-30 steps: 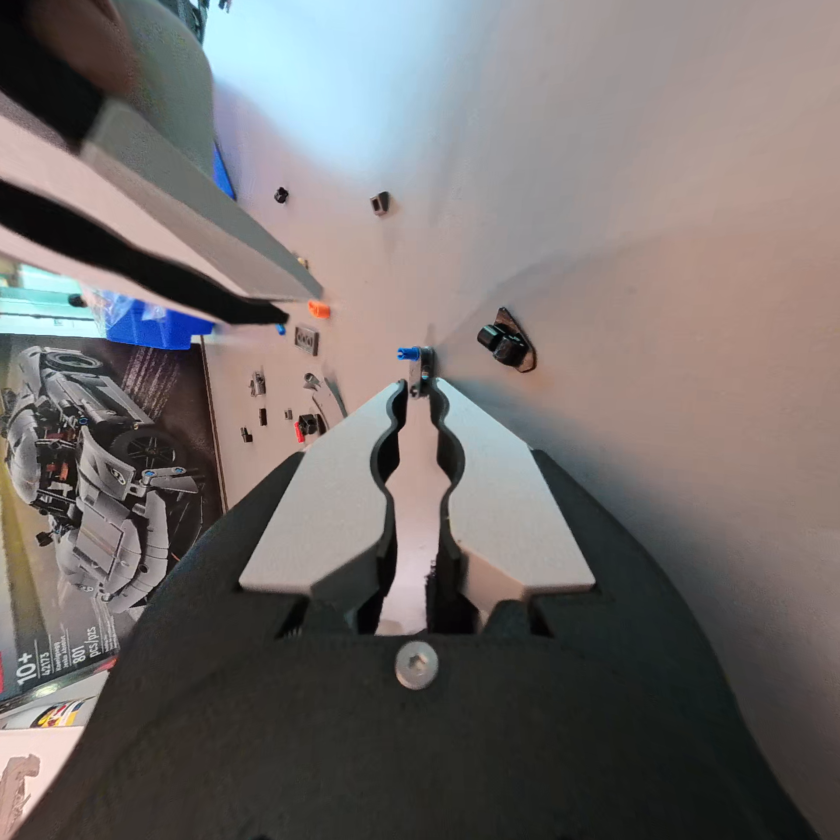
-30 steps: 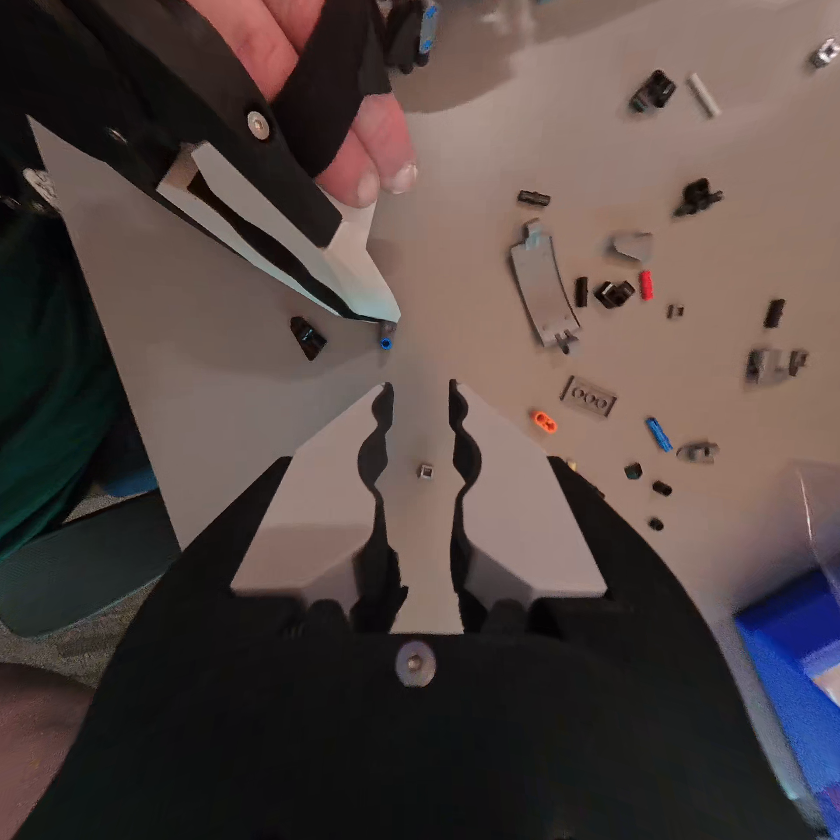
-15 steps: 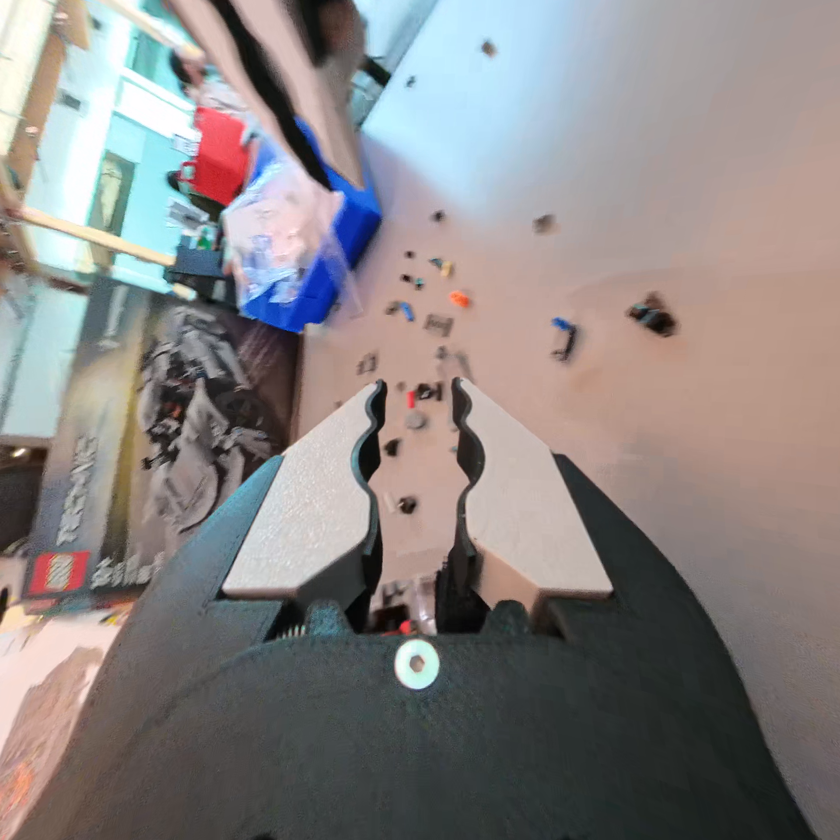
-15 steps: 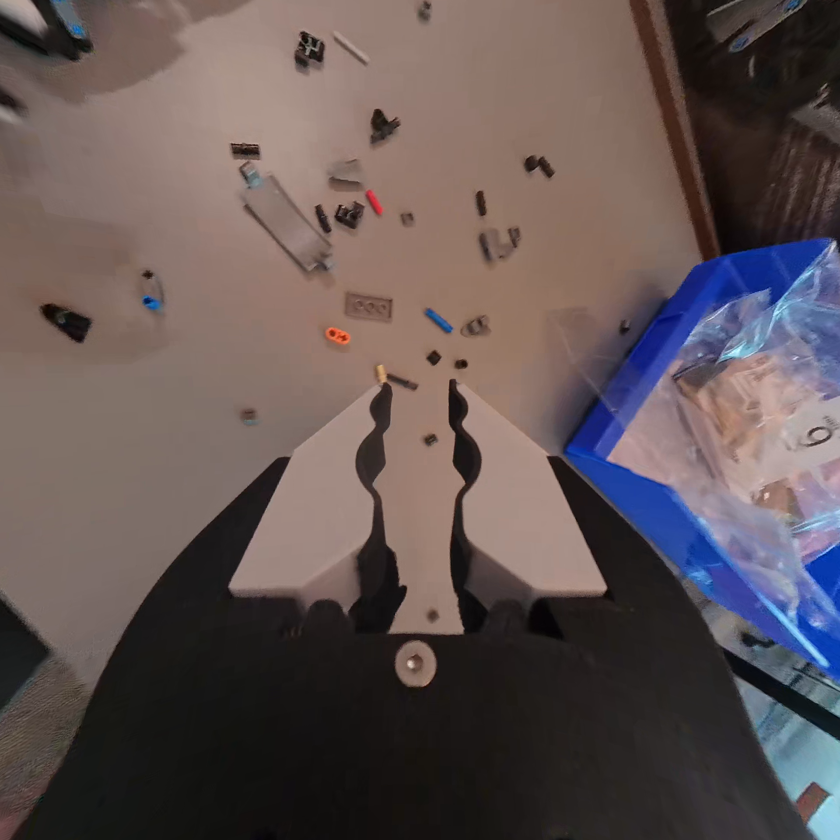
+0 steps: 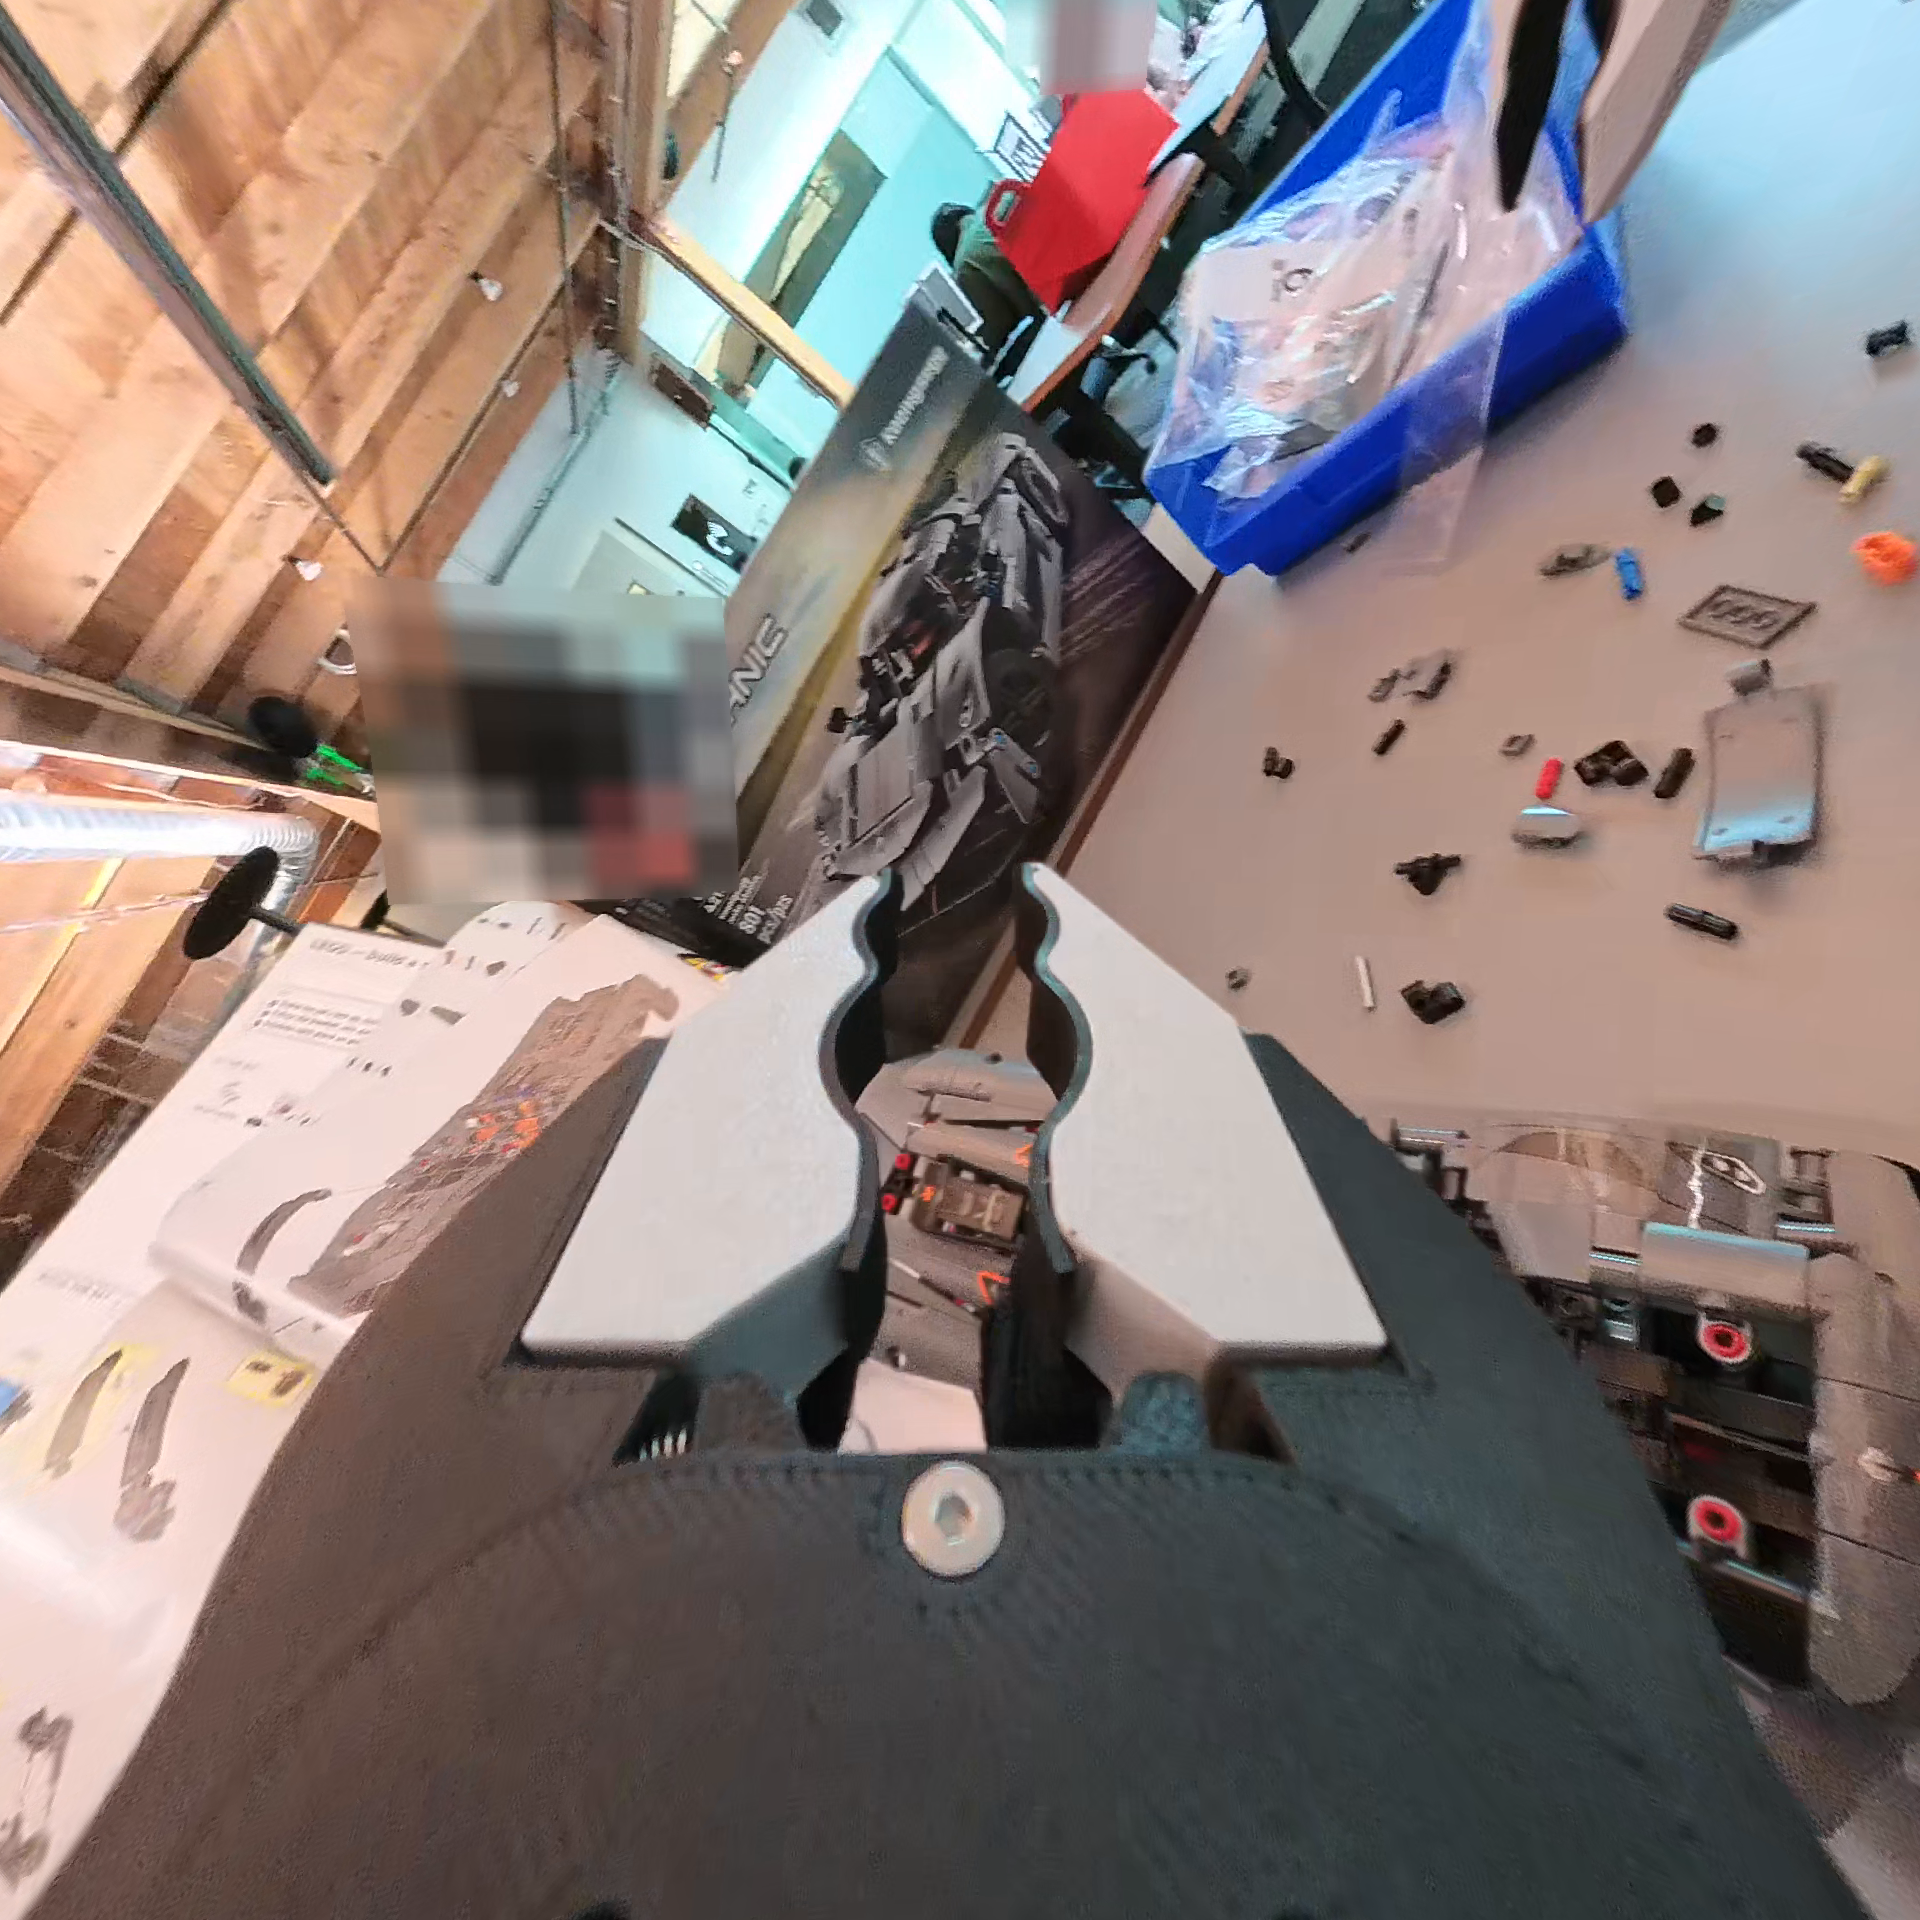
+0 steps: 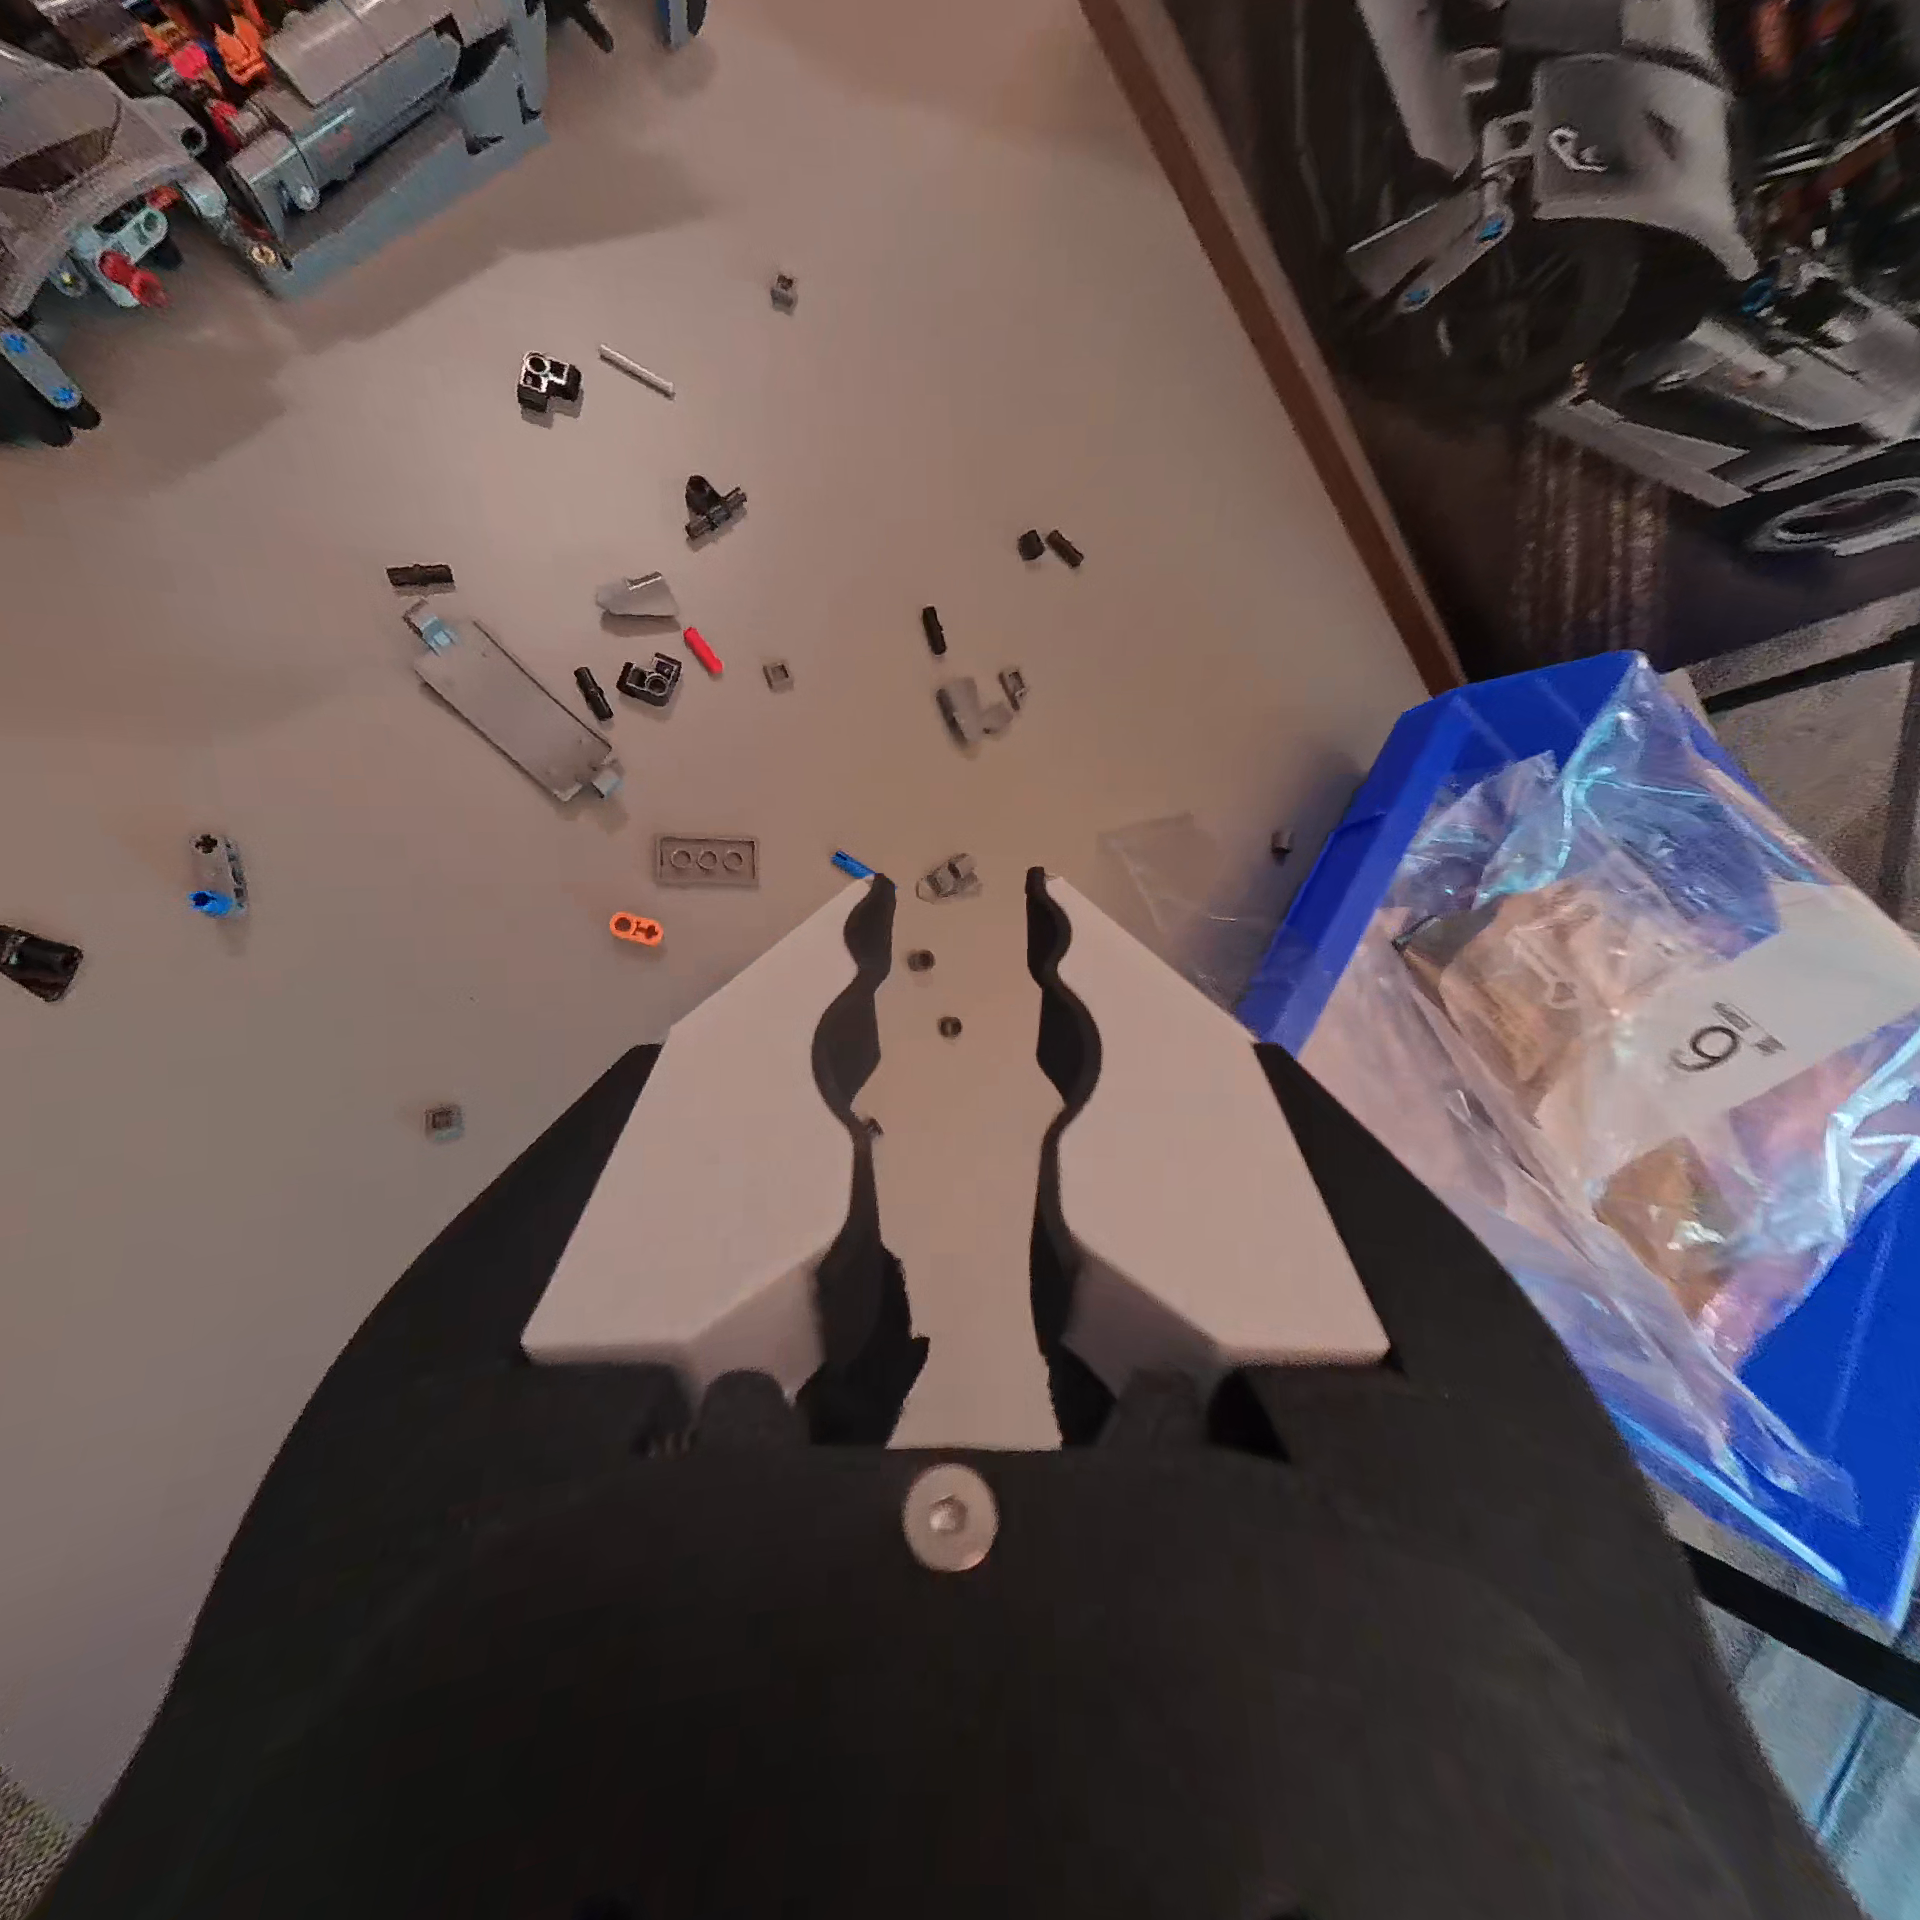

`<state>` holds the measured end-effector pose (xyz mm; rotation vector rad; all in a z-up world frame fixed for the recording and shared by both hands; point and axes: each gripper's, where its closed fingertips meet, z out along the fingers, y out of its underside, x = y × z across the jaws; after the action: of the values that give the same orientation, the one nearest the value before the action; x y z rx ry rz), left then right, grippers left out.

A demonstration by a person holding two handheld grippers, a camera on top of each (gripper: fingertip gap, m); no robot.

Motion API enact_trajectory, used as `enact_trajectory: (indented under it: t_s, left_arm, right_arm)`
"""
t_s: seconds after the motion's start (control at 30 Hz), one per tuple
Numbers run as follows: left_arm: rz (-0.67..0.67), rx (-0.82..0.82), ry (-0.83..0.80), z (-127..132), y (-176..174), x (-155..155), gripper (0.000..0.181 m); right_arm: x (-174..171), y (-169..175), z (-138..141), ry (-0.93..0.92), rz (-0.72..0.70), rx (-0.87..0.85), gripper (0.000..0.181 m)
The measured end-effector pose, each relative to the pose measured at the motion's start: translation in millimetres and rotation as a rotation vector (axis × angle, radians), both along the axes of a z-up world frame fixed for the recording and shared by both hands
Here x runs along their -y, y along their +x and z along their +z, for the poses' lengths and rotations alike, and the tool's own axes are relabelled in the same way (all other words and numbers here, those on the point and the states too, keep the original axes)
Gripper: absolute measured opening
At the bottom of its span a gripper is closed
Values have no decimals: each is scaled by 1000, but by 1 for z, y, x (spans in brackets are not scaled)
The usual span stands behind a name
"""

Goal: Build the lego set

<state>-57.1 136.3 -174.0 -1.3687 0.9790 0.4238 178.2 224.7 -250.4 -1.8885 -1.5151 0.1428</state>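
My left gripper (image 5: pixel 956 883) is open and empty, held above the partly built grey Lego car (image 5: pixel 1558 1299), pointing toward the set's box (image 5: pixel 935 675). My right gripper (image 6: pixel 958 883) is open and empty, low over the table among loose pieces. A small grey piece (image 6: pixel 948 878) lies at its fingertips, with a blue pin (image 6: pixel 852 862) just to the left. A grey piece with a blue pin (image 6: pixel 218 878) lies free at the left. The car also shows at the top left of the right wrist view (image 6: pixel 260 125). The right gripper also shows at the top right of the left wrist view (image 5: pixel 1558 83).
A blue bin (image 6: pixel 1558 727) with plastic bags stands right of my right gripper. A long grey panel (image 6: pixel 514 707), a grey plate (image 6: pixel 707 860), an orange piece (image 6: pixel 636 928) and several small black pieces lie scattered. An instruction booklet (image 5: pixel 312 1091) lies left of the car. Spacing between my two grippers at the tips: around 25 cm. My left tips are about 35 cm from the small grey piece (image 6: pixel 948 878), my right tips only 12 cm. The left camera catches it too, in the left wrist view (image 5: pixel 1573 557).
My left gripper opened, let go of the grey piece with the blue pin, and swung away over the car. My right gripper moved right, toward the blue bin.
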Motion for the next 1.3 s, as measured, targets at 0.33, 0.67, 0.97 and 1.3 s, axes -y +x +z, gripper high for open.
enact_trajectory:
  t_s: [0.33, 0.67, 0.97, 1.3]
  left_arm:
    - [32, -12, 10, 20, -10, 17, 19]
    - [35, 95, -62, 0, -29, 84, 22]
    - [136, 199, -93, -69, -69, 112, 21]
    - [104, 221, -60, -92, -58, 106, 16]
  right_arm:
    - [12, 33, 71, 156, -132, -131, 28]
    - [24, 25, 79, 131, -133, -259, 34]
    - [30, -57, 51, 86, 3, -297, 40]
    - [27, -100, 17, 32, 3, -309, 41]
